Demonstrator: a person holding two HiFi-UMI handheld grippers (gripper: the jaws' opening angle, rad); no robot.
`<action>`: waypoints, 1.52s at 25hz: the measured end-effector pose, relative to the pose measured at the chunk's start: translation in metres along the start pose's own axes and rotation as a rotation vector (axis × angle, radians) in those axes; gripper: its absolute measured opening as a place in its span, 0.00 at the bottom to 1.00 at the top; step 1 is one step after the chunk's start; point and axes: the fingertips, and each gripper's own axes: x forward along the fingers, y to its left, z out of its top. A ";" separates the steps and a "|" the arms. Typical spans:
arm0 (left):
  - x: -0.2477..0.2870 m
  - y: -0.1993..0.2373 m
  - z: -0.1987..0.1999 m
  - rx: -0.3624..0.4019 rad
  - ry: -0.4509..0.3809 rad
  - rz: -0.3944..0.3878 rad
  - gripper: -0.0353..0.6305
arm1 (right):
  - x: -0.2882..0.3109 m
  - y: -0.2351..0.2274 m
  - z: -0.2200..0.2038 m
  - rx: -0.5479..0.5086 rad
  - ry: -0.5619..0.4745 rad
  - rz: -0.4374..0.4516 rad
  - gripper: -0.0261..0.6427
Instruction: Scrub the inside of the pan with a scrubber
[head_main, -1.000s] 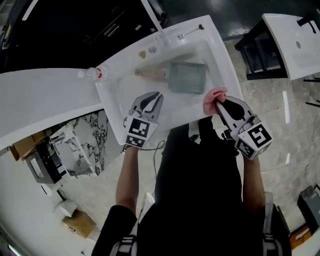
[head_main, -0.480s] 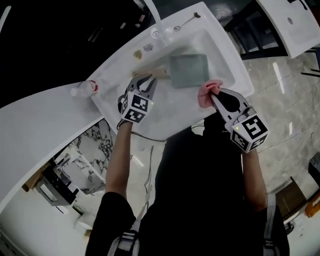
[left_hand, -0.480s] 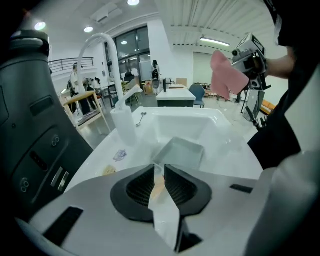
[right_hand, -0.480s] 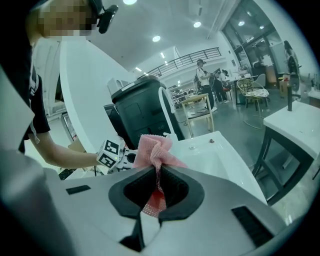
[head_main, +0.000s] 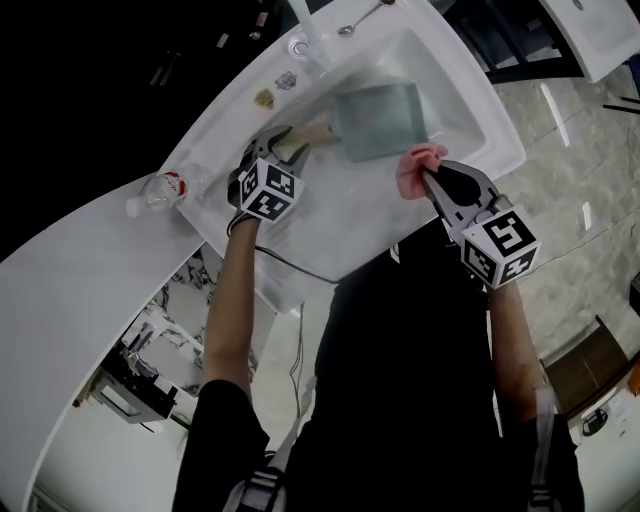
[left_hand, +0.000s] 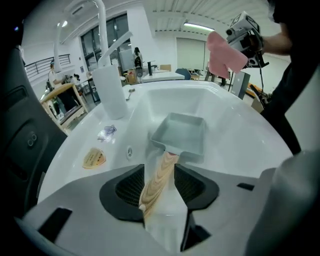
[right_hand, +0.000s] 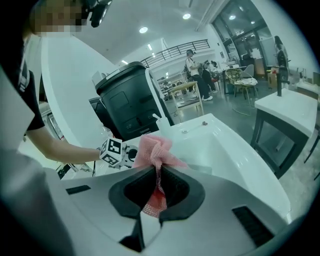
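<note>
The pan lies open side up in the far part of the sink, which is set into the white tabletop. Its long axis runs left to right, with the wooden handle pointing left into the left tongs.

The jaws of those tongs stand apart on either side of the handle, which runs askew between them, against one pad at its end and the other farther along. We judge that closing on it like this could twist the pan or let the handle slip out. A loose pan would slide on the smooth basin under scrubbing.

The right tongs are clamped on the pink scrubber, which is above the sink's near right edge and clear of the pan. Only a narrow fold is pinched, so hard rubbing might pull it free.
</note>
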 end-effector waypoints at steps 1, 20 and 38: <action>0.004 -0.001 -0.002 0.017 0.009 -0.007 0.32 | 0.004 -0.002 -0.003 0.006 0.007 -0.003 0.10; 0.029 0.003 -0.020 0.120 0.004 0.002 0.30 | 0.091 -0.045 -0.046 0.102 0.171 -0.064 0.10; 0.028 0.003 -0.024 0.126 0.013 0.019 0.31 | 0.231 -0.072 -0.102 0.103 0.473 -0.058 0.08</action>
